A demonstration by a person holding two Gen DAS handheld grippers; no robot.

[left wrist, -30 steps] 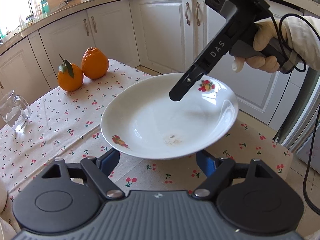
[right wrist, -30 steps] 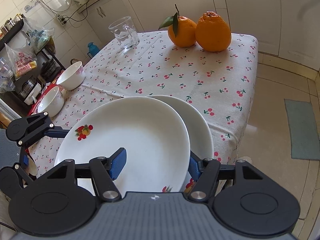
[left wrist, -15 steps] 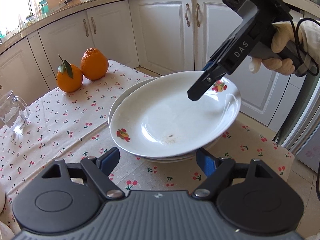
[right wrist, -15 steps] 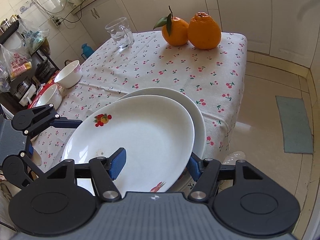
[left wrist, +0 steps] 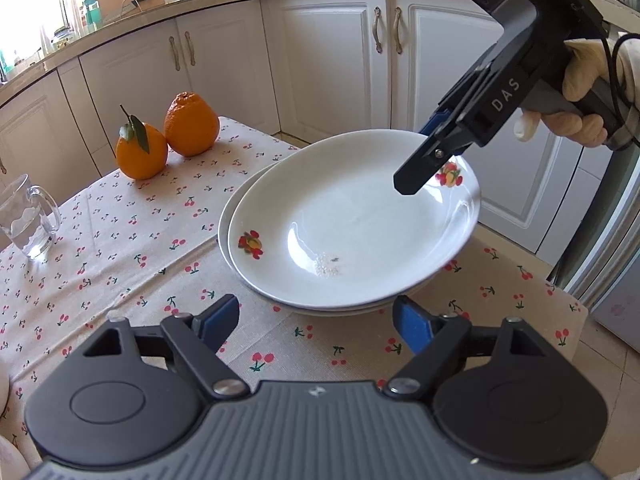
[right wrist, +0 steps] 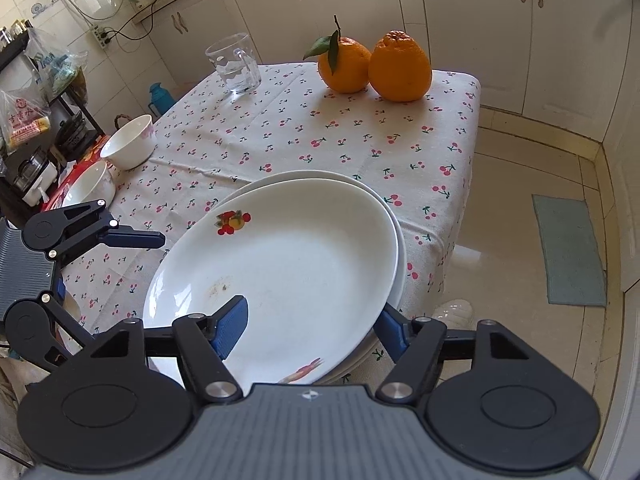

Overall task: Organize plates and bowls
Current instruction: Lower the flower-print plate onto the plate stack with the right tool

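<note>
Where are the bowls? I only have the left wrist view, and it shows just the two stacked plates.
Observer: A white bowl stands at the table's far edge in the right wrist view, with a second bowl beside it on something red.
Operator: Is the right hand-held gripper clear of the top plate?
Observer: No. The right hand-held gripper has its jaws opening, with the rim of the top plate between them.
Operator: Anything on the floor nearby?
Observer: A green mat lies on the tiles beyond the table.
</note>
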